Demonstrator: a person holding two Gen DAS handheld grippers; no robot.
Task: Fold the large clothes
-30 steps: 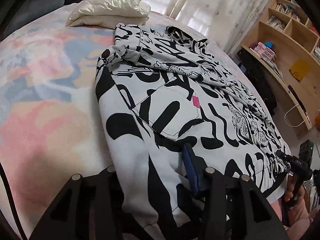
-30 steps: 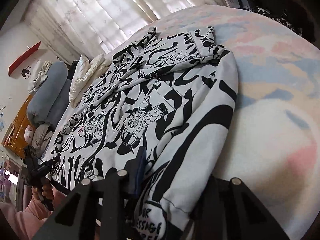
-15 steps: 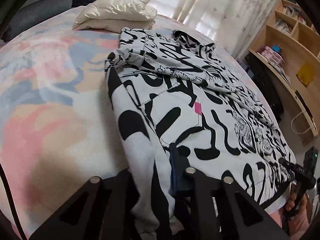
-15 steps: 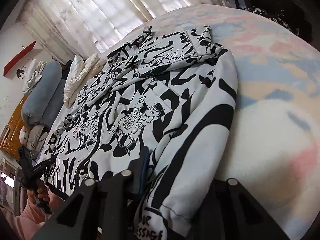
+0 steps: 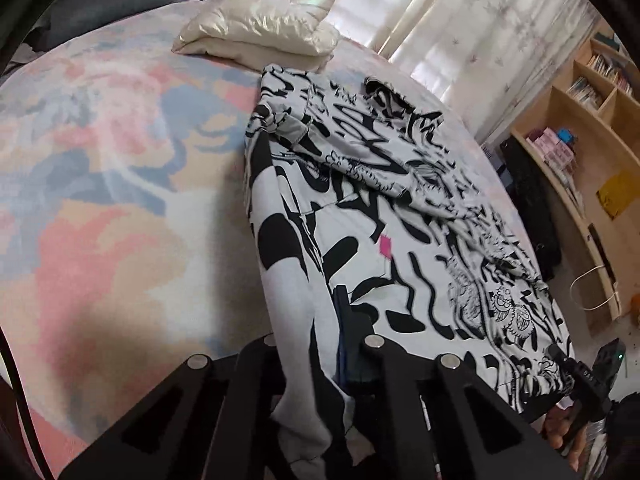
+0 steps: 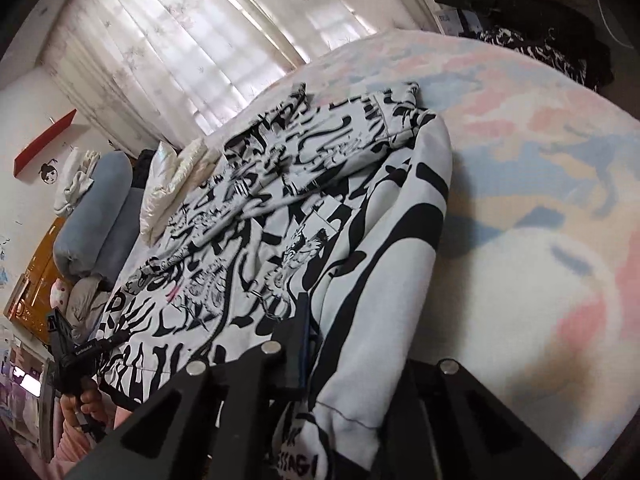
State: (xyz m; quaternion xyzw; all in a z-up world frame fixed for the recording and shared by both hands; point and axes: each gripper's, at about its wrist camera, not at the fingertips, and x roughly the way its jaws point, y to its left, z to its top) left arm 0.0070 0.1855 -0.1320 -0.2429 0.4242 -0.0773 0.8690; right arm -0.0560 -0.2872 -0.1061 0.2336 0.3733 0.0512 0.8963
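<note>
A large black-and-white printed hoodie (image 5: 384, 216) is spread on the pastel bedcover (image 5: 100, 208), its length running from about 12 o'clock down to 6 o'clock in both wrist views. The sleeves are seen already drawn across the upper body of the garment, so the sideways folds are judged done.

The left gripper (image 5: 320, 344) is clamped on the hem corner at 6 o'clock of its view, with cloth pinched between its fingers. The right gripper (image 6: 344, 352) is likewise closed on the opposite hem corner, the fabric bunched and raised off the bedcover.

The lengthwise fold is judged to be only begun: the hem is lifted at both corners but not yet carried toward the collar at 12 o'clock. A cream pillow (image 5: 260, 32) lies just beyond the collar end.
</note>
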